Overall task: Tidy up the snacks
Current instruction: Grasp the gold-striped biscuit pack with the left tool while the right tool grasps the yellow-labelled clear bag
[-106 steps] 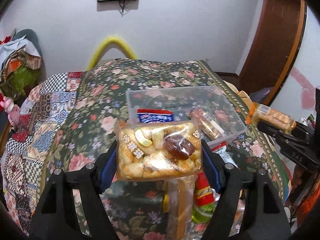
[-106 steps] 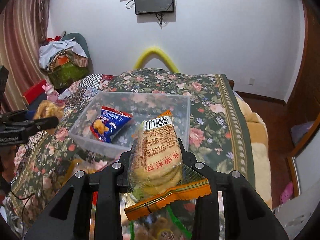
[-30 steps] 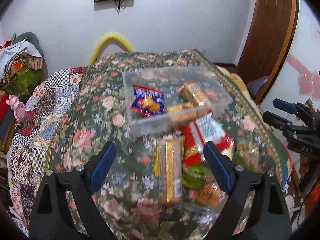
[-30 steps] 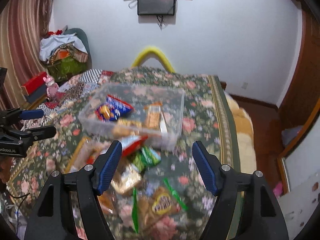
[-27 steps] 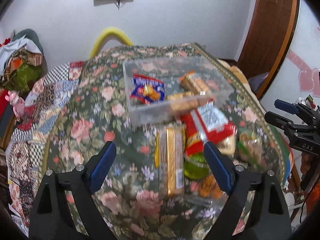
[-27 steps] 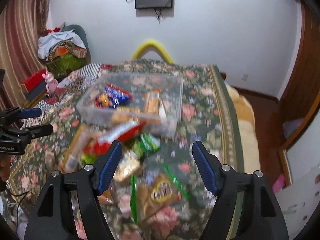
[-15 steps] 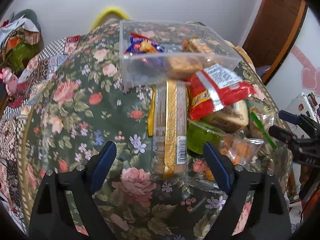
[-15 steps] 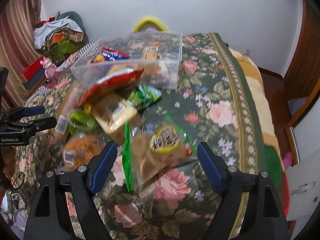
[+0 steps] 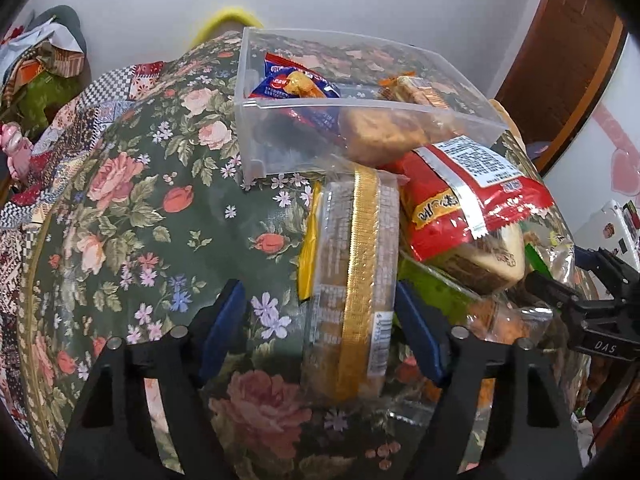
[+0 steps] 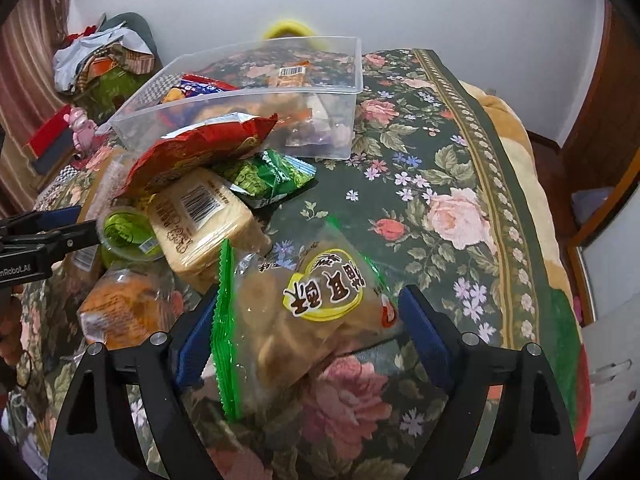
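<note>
Left wrist view: the left tongs (image 9: 318,320) stand apart, low over the flowered counter (image 9: 132,216), their blue pads on either side of a long cracker pack with a gold stripe (image 9: 352,280); the right pad is just beside the pack, the left pad well clear of it, so nothing is clamped. The clear plastic bin (image 9: 360,104) stands just beyond the far end of that pack. Inside the bin lie a blue snack bag (image 9: 296,84) and a pack of biscuits (image 9: 384,132). A red snack bag (image 9: 472,196) rests on the pile right of the gold-striped pack, near the bin's front corner. The right tongs (image 9: 560,280) show at the right edge, apart.

Right wrist view: the right tongs (image 10: 308,336) are spread wide around a clear bag with a green edge and a yellow label (image 10: 304,316), which lies on the counter well in front of the bin (image 10: 248,96); whether the pads touch it cannot be told. Between this bag and the bin lie a cream cracker pack (image 10: 204,216), a green packet (image 10: 268,176) and the red snack bag (image 10: 200,148), the last leaning on the bin's front wall. The left tongs (image 10: 52,224) enter from the left.
</note>
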`<action>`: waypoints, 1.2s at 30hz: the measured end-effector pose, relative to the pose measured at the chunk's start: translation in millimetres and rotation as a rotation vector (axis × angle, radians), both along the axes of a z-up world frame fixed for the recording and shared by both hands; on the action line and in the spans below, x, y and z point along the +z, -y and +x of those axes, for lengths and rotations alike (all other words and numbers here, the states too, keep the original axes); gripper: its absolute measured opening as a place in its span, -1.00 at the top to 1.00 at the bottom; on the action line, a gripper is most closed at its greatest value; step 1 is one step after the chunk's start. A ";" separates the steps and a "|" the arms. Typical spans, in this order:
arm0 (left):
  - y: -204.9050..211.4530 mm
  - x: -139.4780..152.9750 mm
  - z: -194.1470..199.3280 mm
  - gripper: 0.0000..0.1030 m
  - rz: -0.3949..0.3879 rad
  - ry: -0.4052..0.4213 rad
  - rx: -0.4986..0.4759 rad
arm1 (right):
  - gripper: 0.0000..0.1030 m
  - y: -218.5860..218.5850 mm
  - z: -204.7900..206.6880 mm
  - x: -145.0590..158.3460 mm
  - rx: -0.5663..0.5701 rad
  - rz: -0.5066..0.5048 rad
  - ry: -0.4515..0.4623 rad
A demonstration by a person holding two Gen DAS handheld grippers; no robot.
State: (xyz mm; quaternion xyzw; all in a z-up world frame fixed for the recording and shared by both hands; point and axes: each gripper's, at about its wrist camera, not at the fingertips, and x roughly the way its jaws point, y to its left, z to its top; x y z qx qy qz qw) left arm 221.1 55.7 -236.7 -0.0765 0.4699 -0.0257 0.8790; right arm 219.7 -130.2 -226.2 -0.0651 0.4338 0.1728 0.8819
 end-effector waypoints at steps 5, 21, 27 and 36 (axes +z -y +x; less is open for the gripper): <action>5.9 -6.3 8.5 -0.11 -0.003 0.001 -0.020 | -0.60 -0.1 3.3 -5.0 -0.008 0.018 -0.009; 5.1 6.7 -11.6 0.33 -0.022 0.042 -0.018 | -0.05 3.3 -5.9 12.1 -0.020 0.071 0.022; 1.3 27.4 -23.6 0.33 -0.011 0.081 -0.006 | -0.03 6.6 -9.5 28.3 -0.025 0.091 0.057; 3.2 61.6 -27.5 0.33 0.001 0.143 -0.007 | -0.03 6.8 -3.3 59.0 -0.022 0.113 0.136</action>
